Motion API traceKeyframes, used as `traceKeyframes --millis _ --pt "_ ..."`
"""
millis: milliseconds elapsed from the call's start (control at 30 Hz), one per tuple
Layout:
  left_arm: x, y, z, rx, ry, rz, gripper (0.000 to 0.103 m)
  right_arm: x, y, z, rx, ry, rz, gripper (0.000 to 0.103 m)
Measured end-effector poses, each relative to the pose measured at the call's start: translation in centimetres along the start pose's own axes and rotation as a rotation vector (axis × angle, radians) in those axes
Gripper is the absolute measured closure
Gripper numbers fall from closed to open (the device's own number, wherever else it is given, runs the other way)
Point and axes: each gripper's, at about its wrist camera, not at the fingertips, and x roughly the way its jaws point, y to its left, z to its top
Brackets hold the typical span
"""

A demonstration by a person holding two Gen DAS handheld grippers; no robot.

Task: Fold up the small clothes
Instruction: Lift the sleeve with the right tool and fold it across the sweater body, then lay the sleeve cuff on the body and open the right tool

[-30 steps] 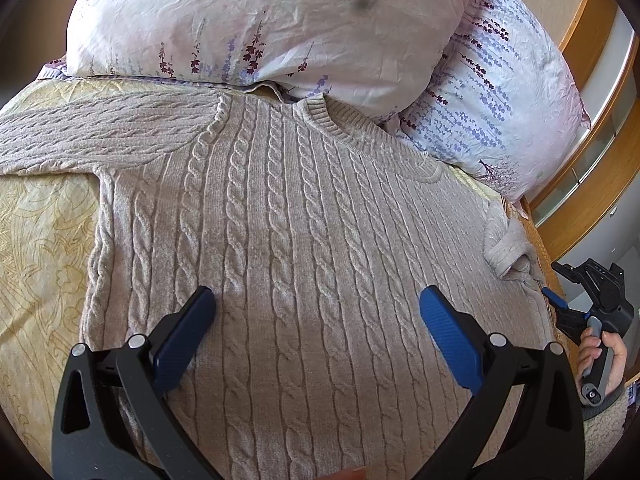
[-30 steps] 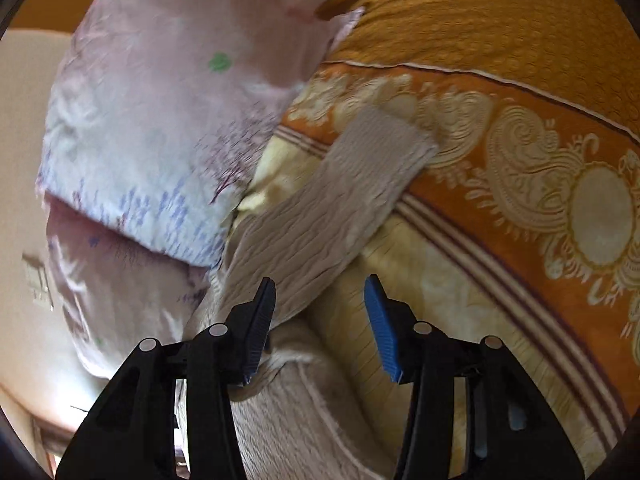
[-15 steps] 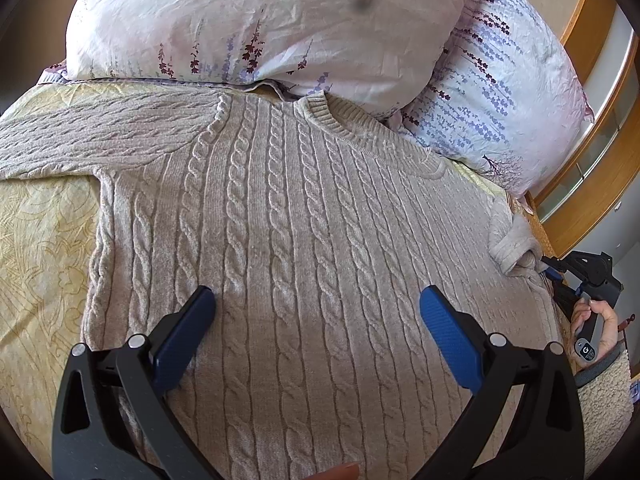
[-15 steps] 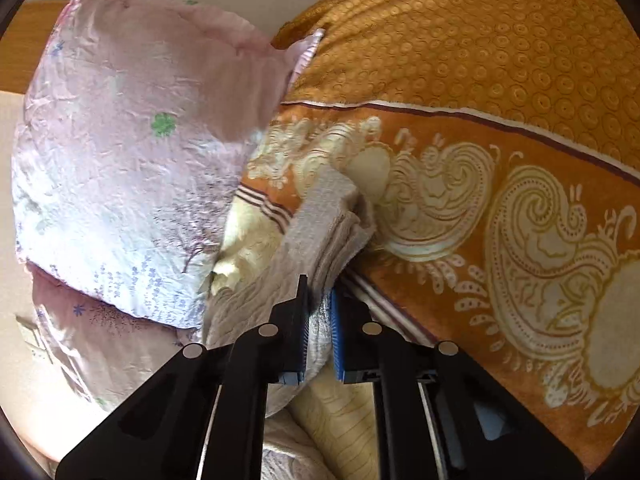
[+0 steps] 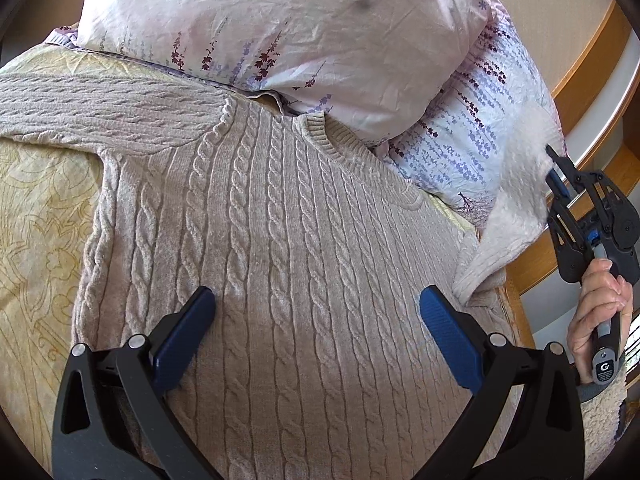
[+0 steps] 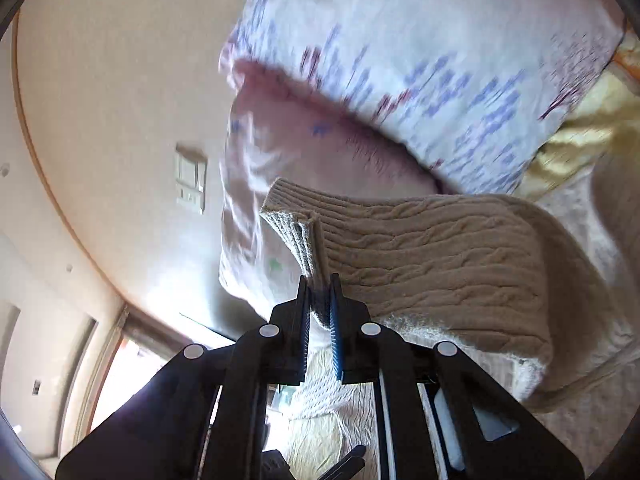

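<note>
A beige cable-knit sweater (image 5: 288, 240) lies flat on the bed, neck toward the pillows, its left sleeve (image 5: 100, 108) stretched out to the left. My left gripper (image 5: 316, 320) is open and empty, hovering over the sweater's lower body. My right gripper (image 6: 319, 300) is shut on the right sleeve (image 6: 420, 252) near its cuff and holds it lifted in the air. From the left wrist view the right gripper (image 5: 556, 184) shows at the far right, with the raised sleeve (image 5: 516, 196) blurred.
Two floral pillows (image 5: 280, 28) lie at the head of the bed, just beyond the sweater's neck. A yellow patterned bedspread (image 5: 36, 208) lies under the sweater. A wooden bed frame (image 5: 588, 76) runs along the right. A wall switch (image 6: 191, 182) is on the wall.
My right gripper closed on the right sleeve's cuff and lifted it off the bedspread, swinging up toward the pillows. My left gripper stayed open over the sweater.
</note>
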Motion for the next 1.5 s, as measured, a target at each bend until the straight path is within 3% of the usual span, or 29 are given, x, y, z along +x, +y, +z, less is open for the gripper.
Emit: traceKeyframes --millis 100,233,400,500,533,567,633,667,733,800,967,1100,1200,1300,1333,1500 --pt "-0.1 -0.1 0.0 -0.002 -0.002 -0.006 0.002 5.6 -0.7 -3.0 -0.016 0.144 -0.032 0.094" --pt "-0.3 0.0 0.0 -0.009 -0.006 -0.019 0.002 11.7 -4.1 -7.1 0.029 0.321 -0.147 0.094" --pt "-0.6 0.1 -0.1 -0.018 -0.014 -0.039 0.002 13.4 -5.8 -10.0 0.037 0.426 -0.231 0.094" --pt "-0.8 0.2 -0.1 -0.022 -0.017 -0.05 0.002 13.1 -4.1 -10.5 -0.09 0.474 -0.303 0.09" --pt "-0.8 0.2 -0.1 -0.024 -0.019 -0.056 0.002 13.0 -3.5 -10.5 -0.142 0.487 -0.311 0.081" --pt "-0.9 0.3 -0.1 -0.028 -0.021 -0.066 0.002 13.0 -2.5 -10.6 -0.213 0.493 -0.322 0.066" --pt "-1.5 0.7 -0.1 -0.055 -0.036 -0.121 0.002 12.4 0.1 -11.3 -0.414 0.491 -0.347 0.046" --pt "-1.9 1.1 -0.2 -0.08 -0.056 -0.147 0.002 12.1 0.8 -11.6 -0.513 0.494 -0.363 0.042" --pt "-2.9 2.0 -0.2 -0.141 -0.103 -0.181 0.002 12.3 2.4 -13.1 -0.692 0.502 -0.405 0.042" --pt "-4.2 2.6 -0.4 -0.175 -0.139 -0.186 0.002 13.3 3.1 -14.3 -0.79 0.523 -0.41 0.042" --pt "-8.5 2.4 -1.1 -0.126 -0.202 -0.027 0.002 13.9 4.0 -17.5 -1.073 0.565 -0.421 0.042" --pt "-11.2 0.9 -1.3 0.007 -0.274 0.117 0.002 15.0 4.2 -20.0 -1.212 0.64 -0.441 0.046" --pt "-12.1 0.4 -1.5 0.043 -0.294 0.116 0.002 15.9 3.8 -20.6 -1.223 0.656 -0.48 0.053" --pt "-11.9 0.6 -1.6 0.041 -0.28 0.116 0.002 16.8 2.9 -20.0 -1.15 0.646 -0.498 0.071" --pt "-11.8 0.8 -1.6 0.031 -0.272 0.114 0.002 16.9 2.9 -19.5 -1.121 0.627 -0.51 0.095" --pt "-12.0 2.1 -1.5 -0.013 -0.268 0.118 0.002 16.7 4.4 -14.6 -0.814 0.443 -0.419 0.095"
